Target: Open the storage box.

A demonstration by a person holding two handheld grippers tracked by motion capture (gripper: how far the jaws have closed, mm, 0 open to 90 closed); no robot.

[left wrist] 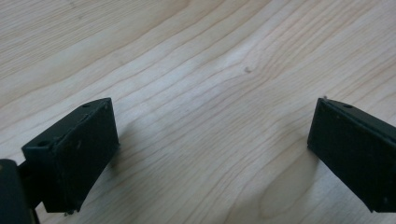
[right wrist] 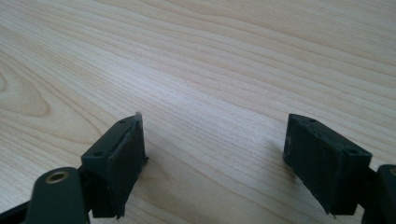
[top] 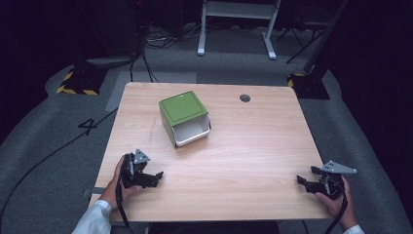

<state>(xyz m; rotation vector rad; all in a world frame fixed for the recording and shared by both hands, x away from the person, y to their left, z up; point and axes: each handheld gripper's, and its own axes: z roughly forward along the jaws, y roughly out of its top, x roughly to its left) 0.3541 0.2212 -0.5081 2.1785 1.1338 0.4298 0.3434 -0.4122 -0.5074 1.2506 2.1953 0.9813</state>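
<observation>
Both the left gripper [top: 157,176] and right gripper [top: 301,181] rest low over the wooden table [top: 253,146], jaws spread wide and empty; the green box [top: 184,117] sits well apart, mid-table

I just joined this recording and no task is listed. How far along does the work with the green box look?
Nothing looks done: the green box sits untouched mid-table, its white drawer slightly out. Nothing is in hand: the left tool and right tool rest open near the table's front corners. Any handling remains ahead.
</observation>
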